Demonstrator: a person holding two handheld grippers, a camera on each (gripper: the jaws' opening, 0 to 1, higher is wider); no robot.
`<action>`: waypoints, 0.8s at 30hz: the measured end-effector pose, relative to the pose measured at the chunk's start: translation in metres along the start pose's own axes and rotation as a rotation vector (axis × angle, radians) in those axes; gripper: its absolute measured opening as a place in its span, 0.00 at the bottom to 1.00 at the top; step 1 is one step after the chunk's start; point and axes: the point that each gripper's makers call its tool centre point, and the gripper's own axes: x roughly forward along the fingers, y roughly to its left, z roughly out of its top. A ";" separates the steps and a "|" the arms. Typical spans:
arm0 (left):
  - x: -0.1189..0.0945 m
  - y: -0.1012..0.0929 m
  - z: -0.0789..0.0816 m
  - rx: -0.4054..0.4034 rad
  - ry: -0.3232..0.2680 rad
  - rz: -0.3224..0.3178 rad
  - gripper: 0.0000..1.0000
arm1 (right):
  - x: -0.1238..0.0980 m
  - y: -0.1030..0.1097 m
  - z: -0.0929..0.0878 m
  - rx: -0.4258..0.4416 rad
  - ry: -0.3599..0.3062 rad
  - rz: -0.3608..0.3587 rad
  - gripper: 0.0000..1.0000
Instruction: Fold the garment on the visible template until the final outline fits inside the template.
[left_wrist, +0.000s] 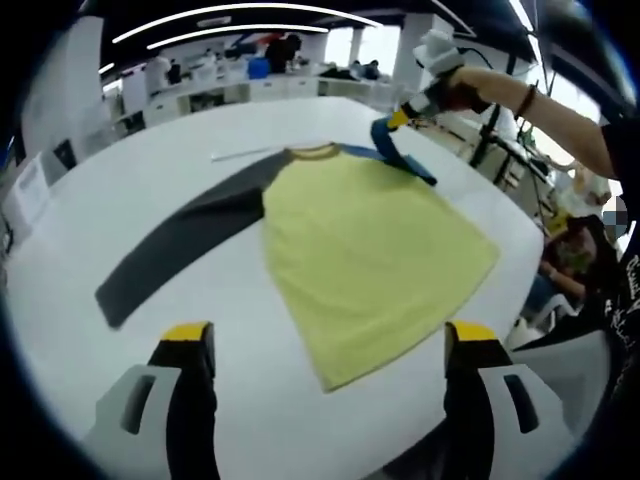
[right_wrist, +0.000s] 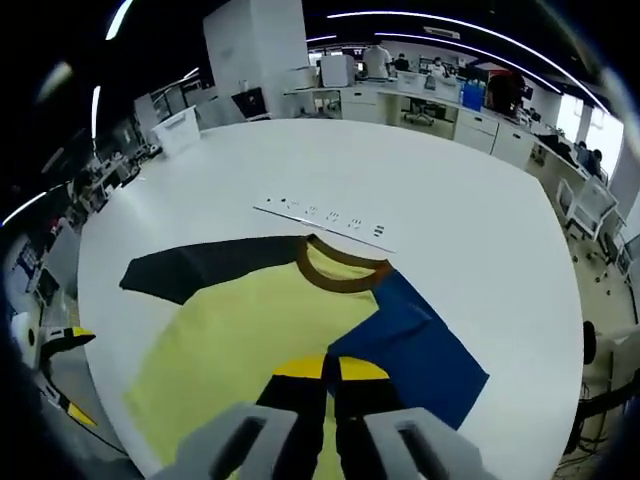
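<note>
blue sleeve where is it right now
The blue sleeve lies folded over the yellow shirt body, just below the brown collar in the right gripper view; the right gripper, jaws shut, is on its edge.

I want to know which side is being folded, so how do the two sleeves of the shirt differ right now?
The dark grey sleeve lies flat and stretched out across the white table, untouched. The blue sleeve is lifted at its end and pulled in over the yellow body, pinched by the right gripper; the left gripper is open, holding nothing. Both sleeves are long and join at the brown collar.
</note>
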 end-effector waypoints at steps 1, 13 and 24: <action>0.000 0.000 0.000 0.000 0.001 0.000 0.91 | 0.001 0.003 0.001 -0.004 0.001 0.002 0.00; 0.001 0.004 -0.005 -0.011 0.005 0.000 0.91 | 0.020 0.043 0.015 -0.075 0.010 0.037 0.00; 0.002 0.007 -0.009 -0.023 0.009 0.005 0.91 | 0.035 0.072 0.027 -0.126 0.011 0.063 0.00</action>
